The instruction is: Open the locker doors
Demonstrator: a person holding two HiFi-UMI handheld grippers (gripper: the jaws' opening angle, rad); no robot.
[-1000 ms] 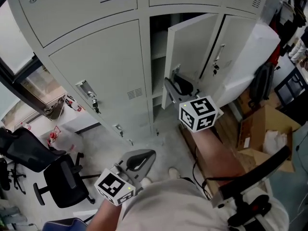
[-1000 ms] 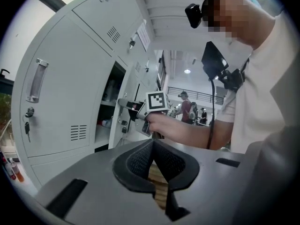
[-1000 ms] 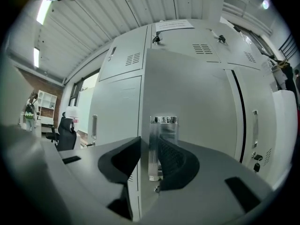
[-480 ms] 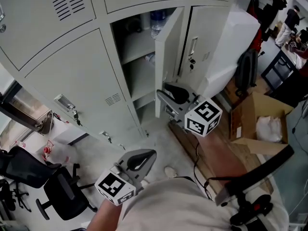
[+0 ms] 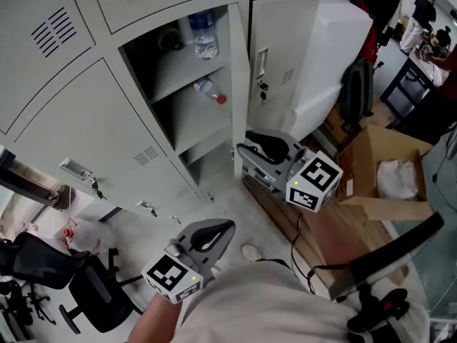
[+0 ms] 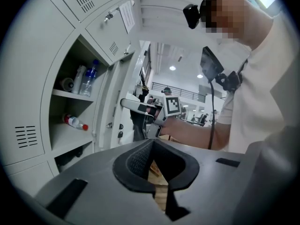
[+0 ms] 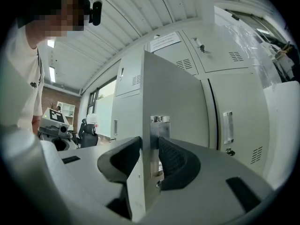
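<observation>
Swung wider since a second ago, the locker door (image 5: pixel 241 91) stands edge-on to us; our right tool (image 7: pixel 150 153) clamps its free edge, our left tool (image 6: pixel 157 172) seemingly clenched, empty.

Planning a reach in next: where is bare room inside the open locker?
Lower shelf: bare in front of the lying bottle. Upper shelf: crowded at the back by the standing bottle and a dark round thing; only its front strip is free.
</observation>
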